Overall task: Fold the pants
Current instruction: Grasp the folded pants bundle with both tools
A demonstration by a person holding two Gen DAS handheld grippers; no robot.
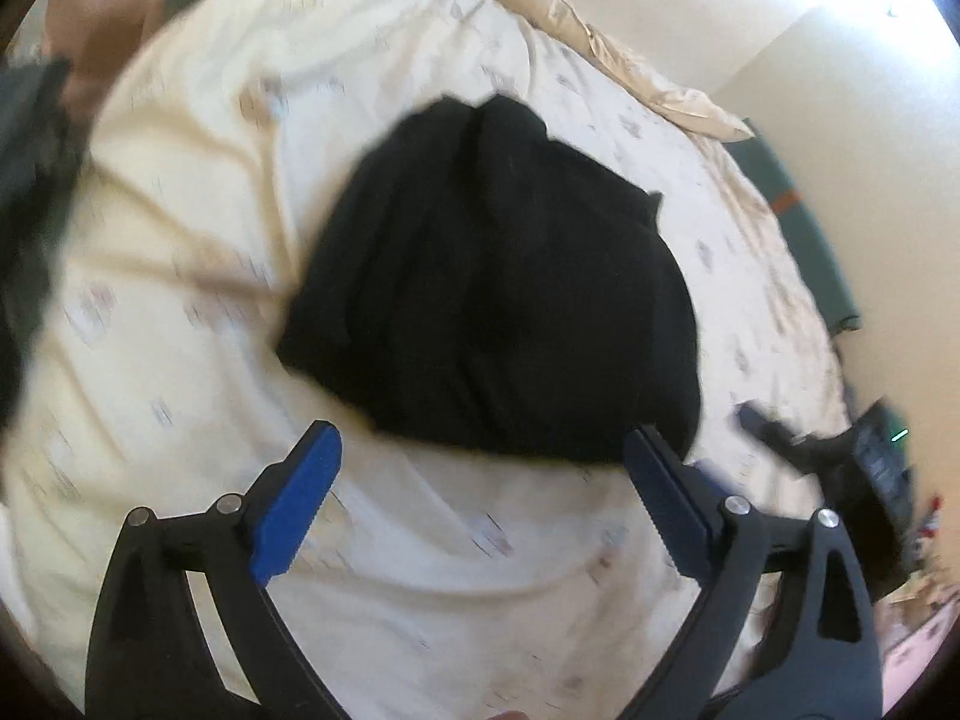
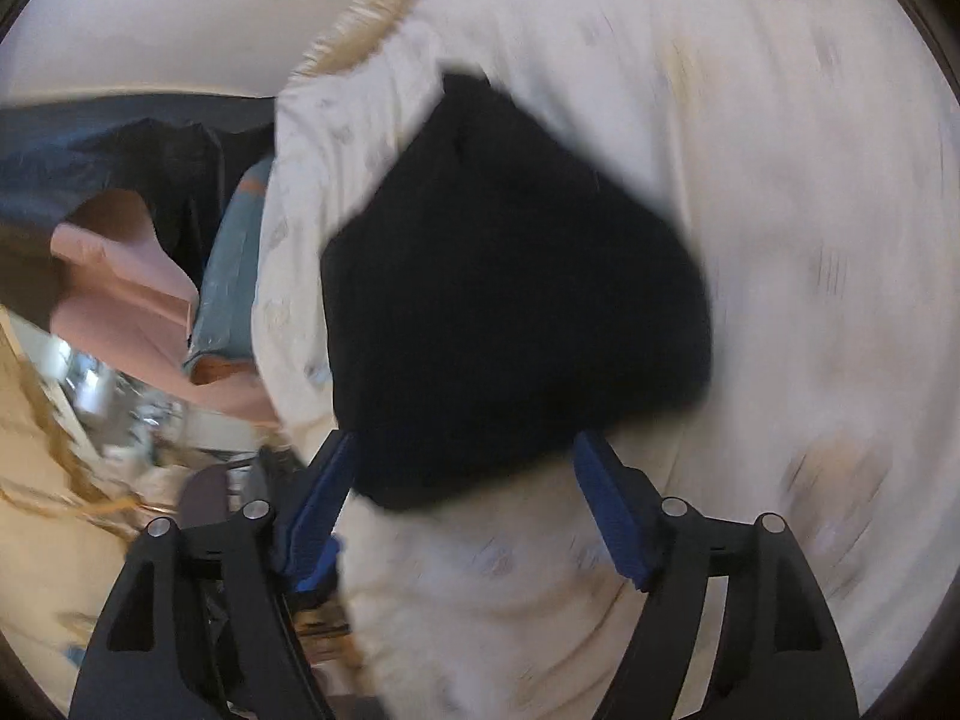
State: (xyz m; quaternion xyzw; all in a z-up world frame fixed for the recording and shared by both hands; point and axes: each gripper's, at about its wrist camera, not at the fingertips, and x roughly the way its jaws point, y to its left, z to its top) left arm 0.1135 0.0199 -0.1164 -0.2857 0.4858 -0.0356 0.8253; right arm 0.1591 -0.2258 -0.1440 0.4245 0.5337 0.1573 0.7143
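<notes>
Black pants [image 1: 492, 276] lie folded into a compact bundle on a cream bedsheet [image 1: 198, 228]. My left gripper [image 1: 483, 432] stands open just in front of the bundle's near edge; its blue pads [image 1: 297, 504] are spread wide and touch nothing. In the right wrist view the same pants [image 2: 516, 300] fill the middle. My right gripper [image 2: 465, 444] is open, with the bundle's near corner lying loose between its blue pads [image 2: 612, 516]. Both views are blurred.
The bedsheet [image 2: 780, 240] is wrinkled. A beige pillow [image 1: 600, 42] lies along the far edge near a wall. Off the bed's left side are a pink garment [image 2: 120, 288], jeans [image 2: 228, 276] and dark clothes [image 2: 150, 150]. A dark device [image 1: 852, 462] shows at right.
</notes>
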